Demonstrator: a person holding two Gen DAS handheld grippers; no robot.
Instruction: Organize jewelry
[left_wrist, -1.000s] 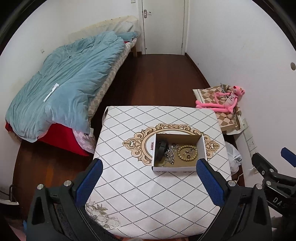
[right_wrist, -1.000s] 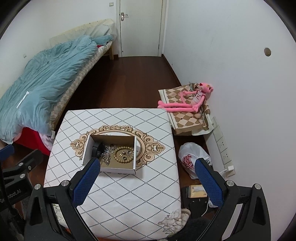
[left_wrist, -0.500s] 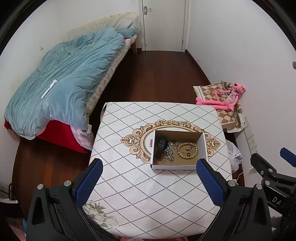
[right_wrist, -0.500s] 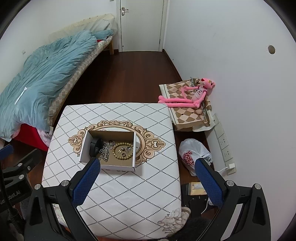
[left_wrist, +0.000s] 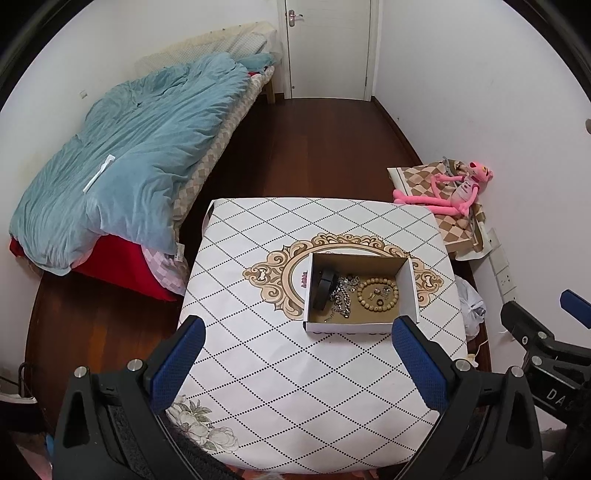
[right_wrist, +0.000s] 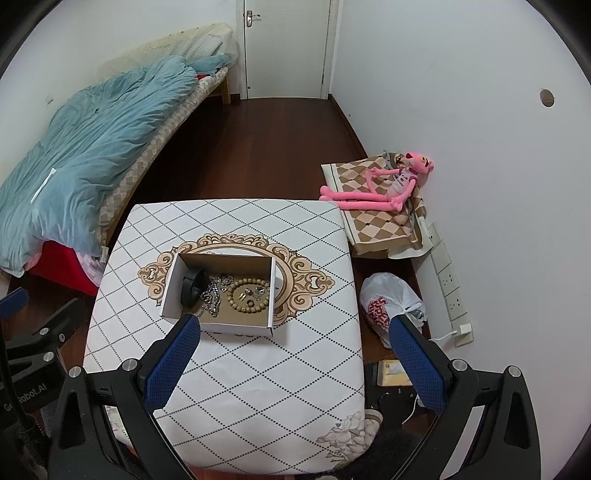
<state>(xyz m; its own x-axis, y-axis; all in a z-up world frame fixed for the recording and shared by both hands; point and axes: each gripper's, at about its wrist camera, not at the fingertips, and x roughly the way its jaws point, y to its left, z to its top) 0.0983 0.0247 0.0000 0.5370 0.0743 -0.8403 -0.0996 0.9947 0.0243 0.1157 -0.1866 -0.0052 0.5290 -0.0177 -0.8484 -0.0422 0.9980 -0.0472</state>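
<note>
An open cardboard box (left_wrist: 412, 282) (right_wrist: 171, 282) sits on the white diamond-patterned table (left_wrist: 258, 350) (right_wrist: 295, 365). It holds a black band (left_wrist: 324, 293) (right_wrist: 192, 290), a silver chain (left_wrist: 341, 297) (right_wrist: 212, 297), a wooden bead bracelet (left_wrist: 377, 293) (right_wrist: 248, 295) and small rings and earrings inside the bracelet. My left gripper (left_wrist: 299, 354) is open and empty, high above the table's near side. My right gripper (right_wrist: 295, 354) is open and empty, also high above the table, right of the box.
A bed with a blue duvet (left_wrist: 122, 166) stands at the left. A pink plush toy (left_wrist: 454, 188) lies on a checked cushion by the right wall. A white plastic bag (right_wrist: 388, 302) and wall sockets (right_wrist: 448, 280) are right of the table. A white door (left_wrist: 328, 48) is at the back.
Both grippers have risen and drawn back from the table, so the box and table look smaller. Both stay open. Nothing on the table has moved.
</note>
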